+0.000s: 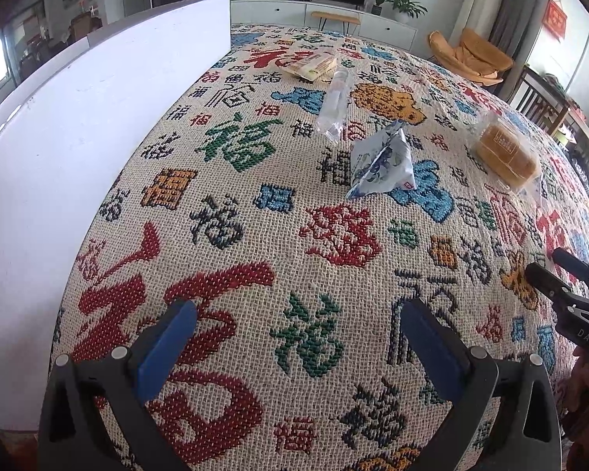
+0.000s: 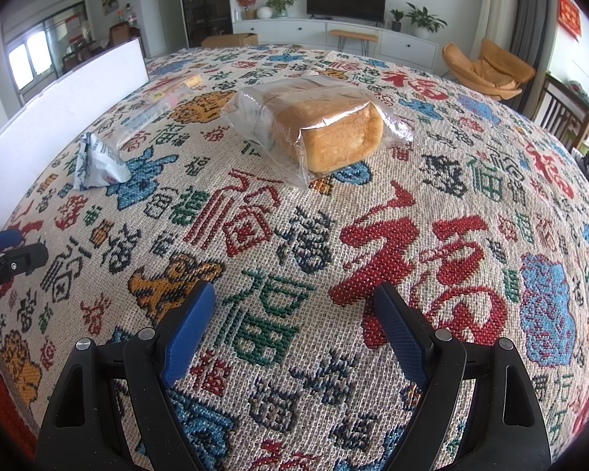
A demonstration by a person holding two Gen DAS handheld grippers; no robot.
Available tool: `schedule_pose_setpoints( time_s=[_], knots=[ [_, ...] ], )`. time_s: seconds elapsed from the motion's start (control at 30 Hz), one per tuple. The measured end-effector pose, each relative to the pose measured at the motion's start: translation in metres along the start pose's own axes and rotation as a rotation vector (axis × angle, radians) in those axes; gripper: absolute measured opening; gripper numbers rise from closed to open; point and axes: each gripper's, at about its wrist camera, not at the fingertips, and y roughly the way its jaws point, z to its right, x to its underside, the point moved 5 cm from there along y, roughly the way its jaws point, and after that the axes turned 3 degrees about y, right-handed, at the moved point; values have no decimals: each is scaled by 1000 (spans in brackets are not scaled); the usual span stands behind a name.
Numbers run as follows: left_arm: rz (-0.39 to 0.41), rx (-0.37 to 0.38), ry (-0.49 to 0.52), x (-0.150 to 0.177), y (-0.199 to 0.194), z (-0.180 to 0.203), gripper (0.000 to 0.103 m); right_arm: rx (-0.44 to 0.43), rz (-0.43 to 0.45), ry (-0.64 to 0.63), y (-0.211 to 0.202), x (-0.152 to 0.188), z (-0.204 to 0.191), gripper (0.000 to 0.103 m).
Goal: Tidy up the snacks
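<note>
In the left wrist view a white box (image 1: pixel 78 125) fills the left side of the frame, its long wall running from lower left up toward the top centre, standing on the desk (image 1: pixel 278 212), which is covered by a woven cloth with coloured characters. At the bottom centre the left hand-held gripper (image 1: pixel 294 337) has its blue pads spread wide, with nothing between them and only cloth below. In the upper centre lies a flat yellow-and-green snack pack (image 1: pixel 312 66), and just below it a long clear wrapper (image 1: pixel 335 102) stretches toward the viewer. Below and right of that stands a blue-and-white pyramid-shaped packet (image 1: pixel 383 163), apart from the wrapper. Farther right, at the middle right of the frame, sits a bagged bread loaf (image 1: pixel 506 153), well apart from the pyramid packet. At the right edge, lower down, the right hand-held gripper (image 1: pixel 546 271) pokes in above the cloth.

In the right wrist view the white box (image 2: pixel 66 117) stands in the upper left of the frame. At the left edge, mid-height, the left hand-held gripper (image 2: pixel 10 249) reaches in. Right of it, at middle left, is the pyramid-shaped packet (image 2: pixel 100 163), with the clear wrapper (image 2: pixel 147 115) and the flat snack pack (image 2: pixel 180 84) lying beyond it toward the upper left. The bread loaf (image 2: pixel 326 129) in its clear bag sits in the upper centre, nearest the camera of all the snacks. At the bottom centre the right hand-held gripper (image 2: pixel 292 314) is spread wide over the desk (image 2: pixel 471 165), holding nothing, well short of the loaf.
</note>
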Motion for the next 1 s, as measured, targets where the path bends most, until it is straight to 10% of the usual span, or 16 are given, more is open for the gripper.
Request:
schedule_pose_setpoints(
  time_s=[0.2,0.5,0.63,0.7,0.73,1.0],
  knots=[
    [26,148,-29,-19,1,16,103,-2,0,0,0,1,-1,86],
    [65,125,-13,-83,31,51,102,-2,0,0,0,0,-1,86],
    [71,45,14,-83,46,51,90,-3,0,1,0,0,-1,86],
    [91,15,42,-83,46,49,70,-3,0,1,0,0,-1,86],
    [99,23,53,-83,44,47,44,-3,0,1,0,0,-1,86],
    [13,170,59,-54,19,15,40,-3,0,1,0,0,-1,86]
  ],
)
